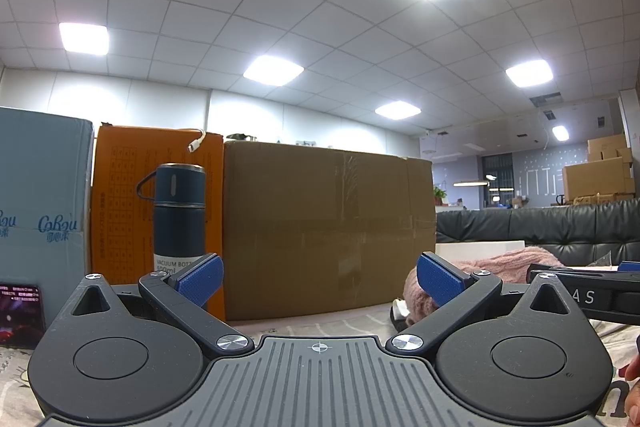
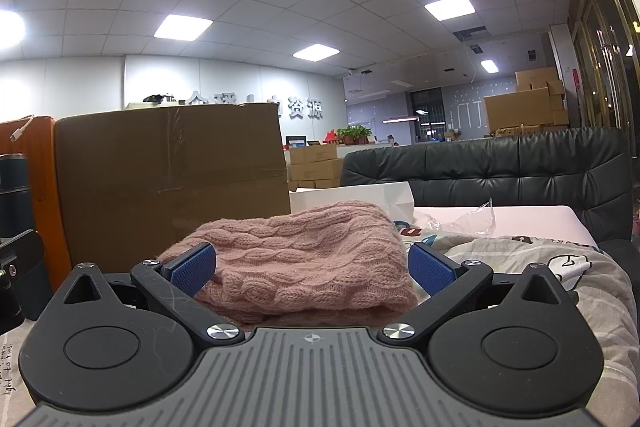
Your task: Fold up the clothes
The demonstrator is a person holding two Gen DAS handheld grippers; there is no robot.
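— Sweater (image 2: pixel 304 263), pink and folded, lies on the bed sheet (image 2: pixel 560 267), between the wide-open right gripper (image 2: pixel 312 269) fingers.
— And the left gripper (image 1: pixel 320 279)?
— Open too, holding nothing; sweater at two o'clock, brown box (image 1: pixel 328 227) at twelve.

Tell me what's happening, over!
Left gripper open, empty. Right gripper open, straddling pink knit sweater. Sweater bunched, unfolded. Brown box close behind.
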